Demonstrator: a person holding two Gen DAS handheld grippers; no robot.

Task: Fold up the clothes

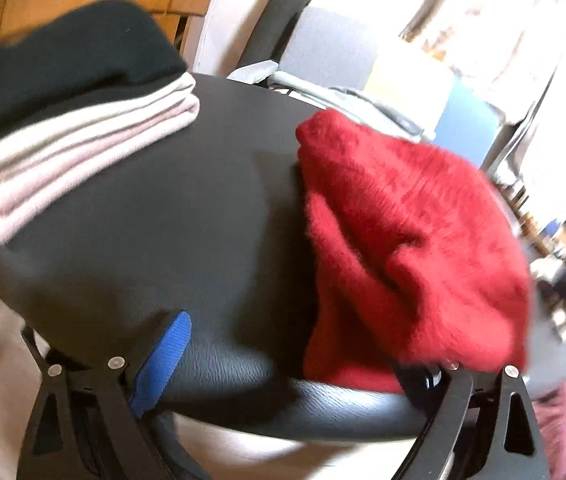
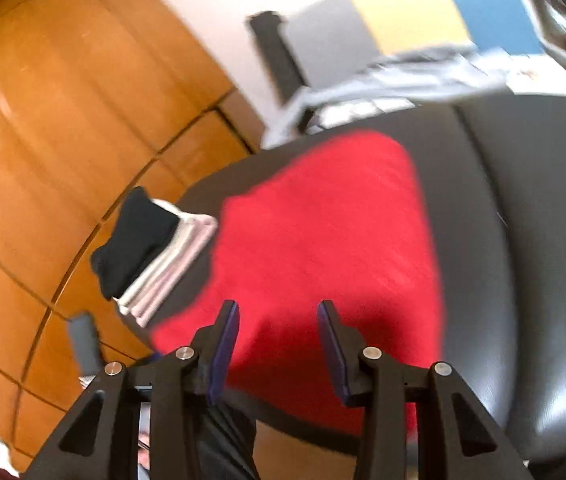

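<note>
A fluffy red sweater [image 1: 411, 240] lies bunched on the right half of a black leather seat [image 1: 171, 220]. My left gripper [image 1: 291, 344] stands wide open at the seat's near edge. Its blue-padded left finger [image 1: 163, 360] is bare, and its right finger is hidden under the sweater's hem. In the right wrist view the red sweater [image 2: 323, 232] is spread flat on the seat [image 2: 523, 240]. Just above its near part hangs my right gripper [image 2: 279, 316], open, with nothing pressed between the pads. A folded stack [image 1: 67, 120], black on top of pale pink, sits at the seat's far left corner [image 2: 151, 252].
Wooden panelling [image 2: 63, 120] runs along the left. A chair with a grey back [image 1: 323, 48] stands behind the seat, with yellow and blue panels [image 2: 443, 12] beyond it. Cluttered items [image 1: 563, 264] crowd the far right.
</note>
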